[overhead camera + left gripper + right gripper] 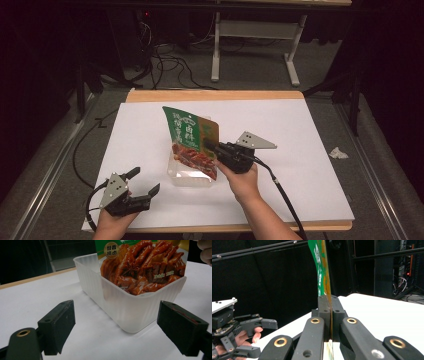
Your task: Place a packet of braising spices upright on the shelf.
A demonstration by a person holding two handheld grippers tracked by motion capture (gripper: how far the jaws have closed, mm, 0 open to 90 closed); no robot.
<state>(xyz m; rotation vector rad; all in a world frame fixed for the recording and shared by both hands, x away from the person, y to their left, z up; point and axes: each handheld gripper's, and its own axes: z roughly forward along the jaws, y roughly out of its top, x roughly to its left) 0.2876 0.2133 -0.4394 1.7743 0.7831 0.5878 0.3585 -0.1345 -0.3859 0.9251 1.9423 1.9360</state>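
Observation:
A green snack pouch [192, 142] printed with glazed red-brown food stands upright with its lower end inside a clear plastic tub [187, 177] near the middle of the white table. My right gripper [214, 146] is shut on the pouch's right edge; in the right gripper view the pouch [322, 270] rises edge-on from between the closed jaws. My left gripper [145, 181] rests open at the front left, apart from the tub. In the left gripper view the tub [130, 307] and the pouch [142, 267] sit just beyond its spread fingers [60, 325].
The white table [300, 130] has a wooden rim, with bare surface to the left, right and behind the tub. A crumpled white scrap [338, 153] lies on the floor at the right. Cables and a white frame stand behind the table.

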